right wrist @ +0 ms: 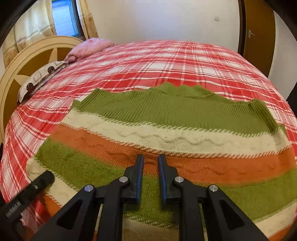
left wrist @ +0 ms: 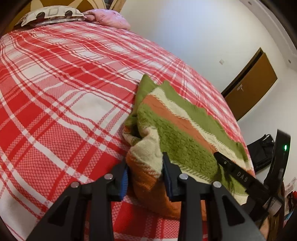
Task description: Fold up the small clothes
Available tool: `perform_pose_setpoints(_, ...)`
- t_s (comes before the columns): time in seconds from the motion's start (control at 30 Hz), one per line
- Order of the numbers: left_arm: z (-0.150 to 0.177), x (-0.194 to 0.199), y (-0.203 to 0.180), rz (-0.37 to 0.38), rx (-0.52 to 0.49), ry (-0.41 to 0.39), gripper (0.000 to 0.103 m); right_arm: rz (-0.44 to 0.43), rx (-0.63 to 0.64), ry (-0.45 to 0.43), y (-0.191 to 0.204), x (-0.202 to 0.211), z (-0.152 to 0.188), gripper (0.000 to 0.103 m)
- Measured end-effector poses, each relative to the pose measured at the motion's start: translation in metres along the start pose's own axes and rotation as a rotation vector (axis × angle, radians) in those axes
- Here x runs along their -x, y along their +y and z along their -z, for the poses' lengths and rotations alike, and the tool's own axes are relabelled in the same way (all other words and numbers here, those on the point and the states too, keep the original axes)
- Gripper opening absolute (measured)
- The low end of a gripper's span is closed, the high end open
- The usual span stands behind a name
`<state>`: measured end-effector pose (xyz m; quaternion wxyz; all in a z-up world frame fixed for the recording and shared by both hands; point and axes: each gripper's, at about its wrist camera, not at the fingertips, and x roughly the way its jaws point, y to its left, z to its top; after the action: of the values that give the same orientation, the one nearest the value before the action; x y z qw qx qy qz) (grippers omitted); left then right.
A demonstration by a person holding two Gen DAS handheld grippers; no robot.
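Observation:
A knitted sweater (right wrist: 167,118) with green, cream and orange stripes lies spread on the plaid bed. In the left wrist view the sweater (left wrist: 185,133) has a bunched, raised cream and orange edge (left wrist: 146,163) between the fingers of my left gripper (left wrist: 145,164), whose jaws stand apart around that fold. My right gripper (right wrist: 150,159) is open over the sweater's orange stripe, holding nothing. Its finger (left wrist: 233,171) shows at the right of the left wrist view, resting on the green part. The left gripper's finger (right wrist: 40,182) shows at the lower left of the right wrist view.
The bed has a red and white plaid cover (left wrist: 65,83). A patterned pillow (left wrist: 50,15) and a pink pillow (left wrist: 109,18) lie by the headboard (right wrist: 27,61). A brown door (left wrist: 250,87) and a dark bag (left wrist: 261,150) are beyond the bed's right edge.

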<state>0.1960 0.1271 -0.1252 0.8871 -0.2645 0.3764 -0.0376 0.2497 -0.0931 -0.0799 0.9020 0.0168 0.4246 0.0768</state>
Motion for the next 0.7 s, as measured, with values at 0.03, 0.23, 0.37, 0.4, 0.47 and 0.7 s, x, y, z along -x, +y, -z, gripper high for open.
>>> perform_pose_setpoints(0.03,0.002,0.000,0.001,0.005,-0.005,-0.011,0.034,-0.051,-0.009,0.005,0.003,0.000,-0.010,0.017)
perform_pose_setpoints(0.23,0.002,0.000,0.010,0.053,0.030,-0.019,0.034,-0.232,-0.056,0.066,0.039,-0.026,-0.058,0.043)
perform_pose_setpoints(0.37,0.005,0.001,0.016,0.089,0.050,-0.032,0.034,-0.252,0.048,0.107,0.087,-0.055,-0.078,0.065)
perform_pose_setpoints(0.4,0.005,0.001,0.015,0.089,0.048,-0.035,0.034,-0.254,0.073,0.137,0.099,-0.064,-0.080,0.065)
perform_pose_setpoints(0.47,0.007,0.002,0.015,0.088,0.047,-0.041,0.034,-0.262,0.116,0.178,0.117,-0.079,-0.083,0.065)
perform_pose_setpoints(0.7,0.010,0.004,0.016,0.105,0.054,-0.049,0.034,-0.160,0.306,0.226,0.169,-0.113,-0.079,0.077)
